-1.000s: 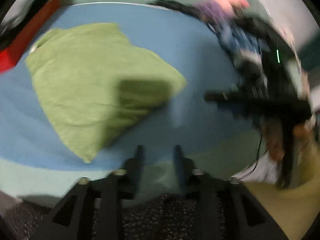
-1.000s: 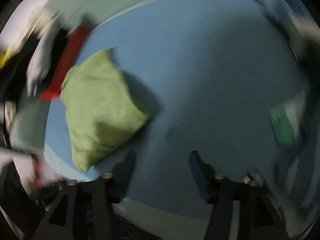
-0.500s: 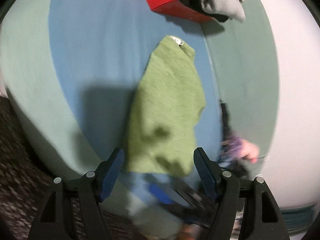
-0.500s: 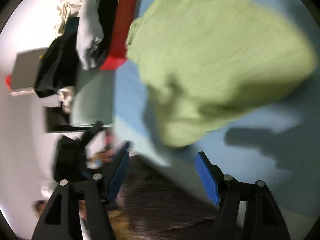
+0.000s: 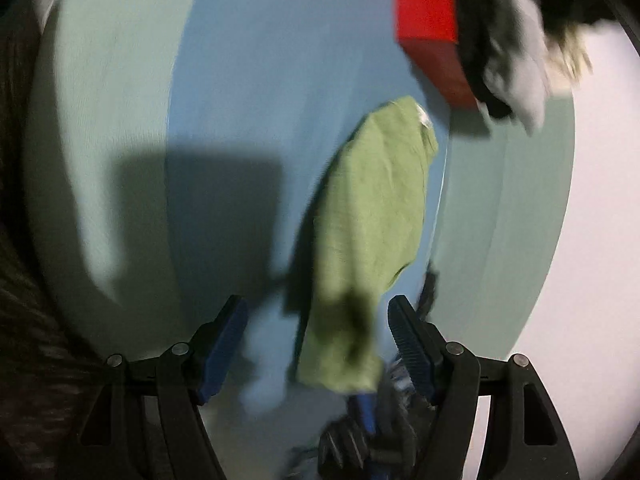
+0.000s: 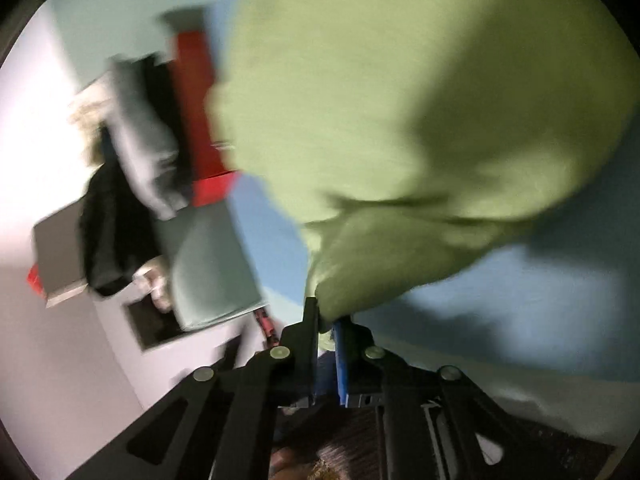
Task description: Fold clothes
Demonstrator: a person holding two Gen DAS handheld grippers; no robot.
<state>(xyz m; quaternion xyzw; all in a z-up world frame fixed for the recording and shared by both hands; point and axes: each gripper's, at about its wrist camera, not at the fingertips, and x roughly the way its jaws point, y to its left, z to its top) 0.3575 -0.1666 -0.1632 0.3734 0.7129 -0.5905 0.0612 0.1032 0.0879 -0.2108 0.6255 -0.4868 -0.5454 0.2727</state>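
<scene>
- Right tongs [image 6: 326,320] have just snapped closed and they're pinching a corner of the green shirt [image 6: 400,100]. You can see a bit of the cloth squeezed between the black finger and the blue pad.
- Left tongs [image 5: 318,328] are spread wide with nothing gripped. The near end of the shirt [image 5: 372,216] sits in the gap between the fingers, but the pads aren't touching it as far as I can tell.
- The shirt itself is stretched out long on the blue cloth [image 5: 248,92] covering the table, with its far end up by the red box [image 5: 430,24].
- There's a heap of grey and dark clothes [image 5: 516,40] piled on that red box.
- Both views are pretty blurry, so finer details are a wash.
</scene>
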